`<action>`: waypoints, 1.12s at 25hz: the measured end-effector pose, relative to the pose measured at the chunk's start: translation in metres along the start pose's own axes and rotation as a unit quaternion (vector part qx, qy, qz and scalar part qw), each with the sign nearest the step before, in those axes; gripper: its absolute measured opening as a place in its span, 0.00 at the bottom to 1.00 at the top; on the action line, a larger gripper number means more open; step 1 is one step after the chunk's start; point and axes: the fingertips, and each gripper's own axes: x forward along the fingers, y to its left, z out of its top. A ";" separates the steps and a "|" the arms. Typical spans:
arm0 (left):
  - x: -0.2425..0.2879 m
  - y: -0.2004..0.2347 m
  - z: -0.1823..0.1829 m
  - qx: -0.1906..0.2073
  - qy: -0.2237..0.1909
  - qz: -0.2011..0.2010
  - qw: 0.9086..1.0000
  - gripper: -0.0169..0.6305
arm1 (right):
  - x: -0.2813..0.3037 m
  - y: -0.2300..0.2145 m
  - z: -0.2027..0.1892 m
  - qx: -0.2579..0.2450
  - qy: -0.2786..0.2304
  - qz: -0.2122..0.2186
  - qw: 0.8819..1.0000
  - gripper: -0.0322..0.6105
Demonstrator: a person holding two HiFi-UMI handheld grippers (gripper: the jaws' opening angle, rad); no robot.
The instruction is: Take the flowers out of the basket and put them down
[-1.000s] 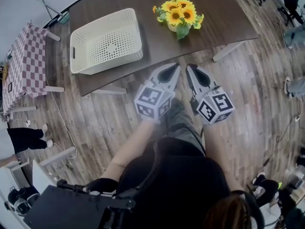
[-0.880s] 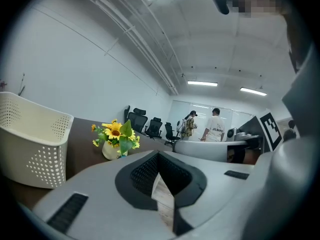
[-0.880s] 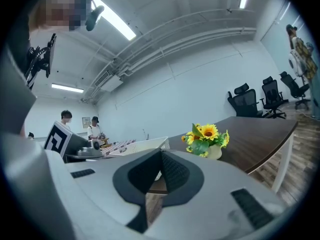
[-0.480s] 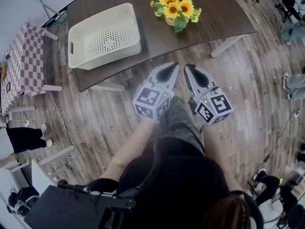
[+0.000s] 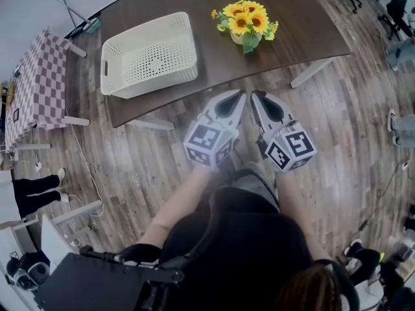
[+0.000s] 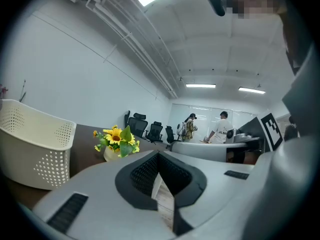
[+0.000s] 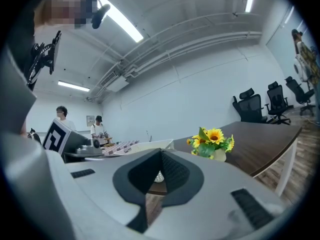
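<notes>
Already outside the basket: flowers upright on the table, both tongs closed and empty

**Head view.** Dark wooden table [image 5: 292,24] across the far part of the scene. On its left portion, white perforated basket [image 5: 152,83]. To the right of that and well apart from it, flowers [image 5: 248,19]: yellow sunflowers with green leaves, upright in a small pale pot [image 5: 237,37]. Side by side over the plank floor [image 5: 324,122], just on the near side of the table's near edge, left gripper [image 5: 237,96] and right gripper [image 5: 256,94], tips pointing far and just beside each other, marker cubes toward the person. Jaws of each pressed together, nothing between them. At far left, a checked-cloth table [image 5: 39,83].

**Left gripper view.** Jaws of the left gripper [image 6: 159,156] closed tip to tip, holding nothing. Only a sliver of floor visible through the hollow behind the tips. Left of the jaw line and beyond it, flowers [image 6: 116,136] on the tabletop. At the left edge, the basket [image 6: 30,144], its perforated wall facing the camera. In the far background, office chairs [image 6: 145,129] and two standing people [image 6: 220,129].

**Right gripper view.** Jaws of the right gripper [image 7: 161,154] likewise shut and empty. Right of the tips and farther off, flowers [image 7: 212,139] on the table [image 7: 265,139]. Low behind the jaws and left of the flowers, the pale rim of the basket [image 7: 145,146]. At far right, office chairs [image 7: 260,106]. At far left, two people [image 7: 62,116].
</notes>
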 end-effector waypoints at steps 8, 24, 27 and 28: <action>0.001 -0.001 0.004 0.003 -0.005 0.003 1.000 0.03 | 0.000 -0.001 0.000 -0.012 0.006 0.006 1.000 0.05; -0.015 0.014 0.013 0.017 -0.020 0.023 0.999 0.03 | 0.024 0.016 0.001 -0.006 0.000 0.039 0.999 0.05; -0.019 0.017 0.011 0.014 -0.021 0.026 0.999 0.03 | 0.026 0.022 -0.001 -0.011 0.001 0.045 0.999 0.05; -0.020 0.017 0.011 0.014 -0.021 0.025 0.999 0.03 | 0.026 0.023 -0.001 -0.011 0.002 0.046 0.999 0.05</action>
